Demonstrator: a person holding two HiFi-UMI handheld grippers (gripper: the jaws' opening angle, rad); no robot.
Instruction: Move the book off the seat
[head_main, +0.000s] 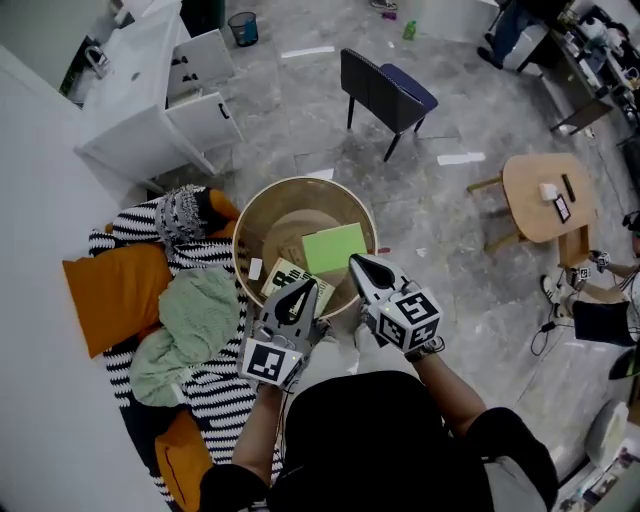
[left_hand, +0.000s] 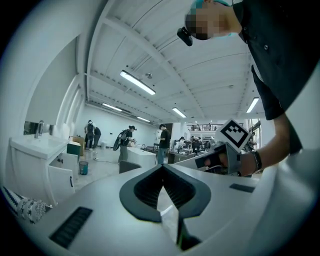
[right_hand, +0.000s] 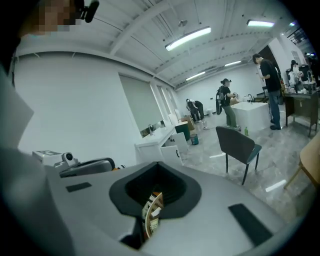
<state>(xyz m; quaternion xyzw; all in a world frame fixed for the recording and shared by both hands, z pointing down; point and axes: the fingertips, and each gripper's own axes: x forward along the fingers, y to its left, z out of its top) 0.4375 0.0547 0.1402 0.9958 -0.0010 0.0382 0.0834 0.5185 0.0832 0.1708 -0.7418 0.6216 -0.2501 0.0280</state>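
Overhead, two handheld grippers are seen side by side above a round seat (head_main: 270, 215) with a high beige rim. The left gripper (head_main: 300, 287) and the right gripper (head_main: 356, 262) are both pointed away from the person, and the book (head_main: 335, 247) is met at their tips. Its green cover is shown just beyond the right fingers, and a pale printed part lies just ahead of the left fingers. The book is held over the hollow of the seat; whether it is clear of the seat's surface cannot be told.

In the left gripper view the fingers (left_hand: 140, 190) are closed together on a thin pale edge with a green line. In the right gripper view the fingers (right_hand: 135, 192) are closed on a thin edge printed in black, white and brown.

To the left of the left fingers a green cloth (head_main: 200, 315), an orange cushion (head_main: 115, 290) and a striped blanket (head_main: 205, 385) are piled. Well beyond the right fingers a dark chair (head_main: 385, 95) is stood on the grey floor (head_main: 300, 120). Off to their right a small round wooden tabletop (head_main: 530, 190) is seen.
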